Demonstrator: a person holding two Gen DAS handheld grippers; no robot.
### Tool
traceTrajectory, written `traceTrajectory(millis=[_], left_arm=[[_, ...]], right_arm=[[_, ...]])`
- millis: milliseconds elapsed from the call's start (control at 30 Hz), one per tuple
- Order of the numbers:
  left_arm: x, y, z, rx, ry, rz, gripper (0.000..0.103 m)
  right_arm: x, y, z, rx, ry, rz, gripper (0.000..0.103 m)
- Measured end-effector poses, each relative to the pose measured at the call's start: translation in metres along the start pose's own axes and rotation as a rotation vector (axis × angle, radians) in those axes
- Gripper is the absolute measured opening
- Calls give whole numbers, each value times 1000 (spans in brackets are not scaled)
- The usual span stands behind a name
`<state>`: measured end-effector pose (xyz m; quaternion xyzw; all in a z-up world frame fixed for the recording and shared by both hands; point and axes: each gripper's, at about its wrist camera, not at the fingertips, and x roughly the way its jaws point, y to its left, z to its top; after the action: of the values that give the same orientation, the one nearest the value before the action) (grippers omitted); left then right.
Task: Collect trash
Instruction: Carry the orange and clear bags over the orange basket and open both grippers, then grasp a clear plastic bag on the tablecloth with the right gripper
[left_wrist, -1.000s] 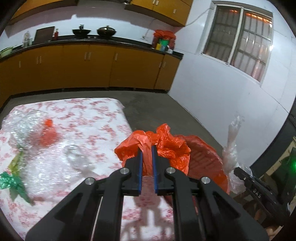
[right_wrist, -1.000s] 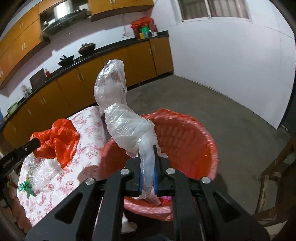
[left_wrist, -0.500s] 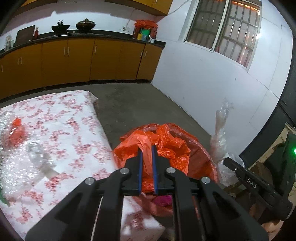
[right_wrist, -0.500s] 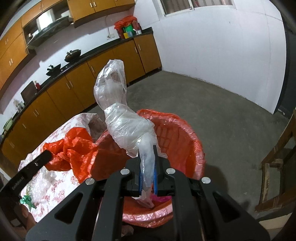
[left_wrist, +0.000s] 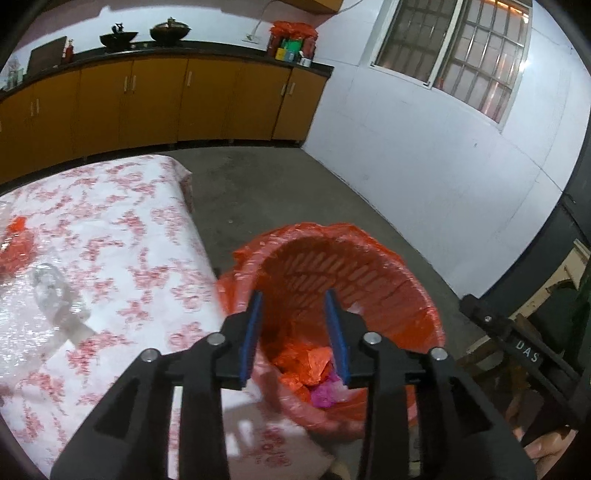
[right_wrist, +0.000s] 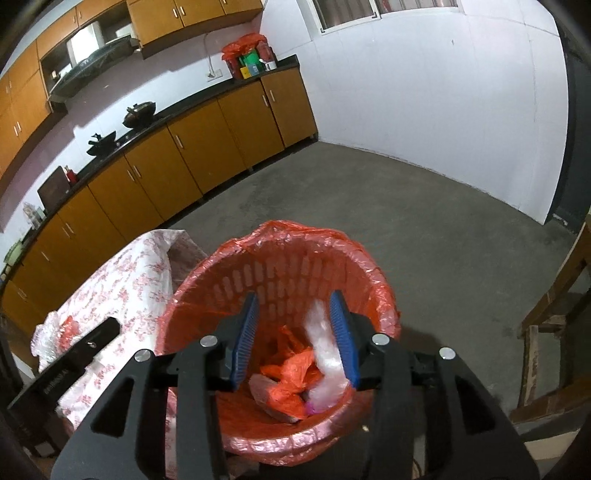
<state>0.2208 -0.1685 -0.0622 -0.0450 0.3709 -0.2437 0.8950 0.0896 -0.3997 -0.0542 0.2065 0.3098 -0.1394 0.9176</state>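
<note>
An orange-lined waste basket (left_wrist: 373, 258) (right_wrist: 288, 240) stands on the floor beside the table. My left gripper (left_wrist: 293, 332) is open and empty above its mouth. An orange plastic bag (left_wrist: 306, 363) (right_wrist: 288, 380) lies inside on pink trash (left_wrist: 327, 391). My right gripper (right_wrist: 293, 336) is open over the basket; the clear plastic bag (right_wrist: 325, 354) is falling inside, close to the right finger. More trash stays on the table: clear crumpled plastic (left_wrist: 55, 299) and an orange scrap (left_wrist: 16, 240).
The table has a white cloth with red flowers (left_wrist: 122, 229) (right_wrist: 140, 280). Bubble wrap (left_wrist: 22, 350) covers its left part. Wooden furniture (right_wrist: 550, 332) stands right of the basket. Orange cabinets (right_wrist: 207, 147) line the far wall across bare concrete floor (right_wrist: 406, 206).
Both grippers opened over the basket. The orange bag dropped from the left one into the basket, and the clear bag left the right one and is falling in.
</note>
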Motion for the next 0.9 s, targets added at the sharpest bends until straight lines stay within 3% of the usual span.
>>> traceTrajectory(millis=[133, 367, 600, 900], left_arm=[[-16, 12, -4, 11, -45, 87, 57], [-53, 42, -18, 54, -119, 261, 74], [-106, 104, -40, 15, -180, 447, 83], [-174, 191, -65, -99, -233, 670, 89]], right_arm=[[-3, 7, 0, -24, -9, -9, 41], [-10, 40, -3, -134, -48, 12, 47], [-8, 98, -13, -246, -21, 136, 47], [13, 211, -40, -410, 52, 325, 47]])
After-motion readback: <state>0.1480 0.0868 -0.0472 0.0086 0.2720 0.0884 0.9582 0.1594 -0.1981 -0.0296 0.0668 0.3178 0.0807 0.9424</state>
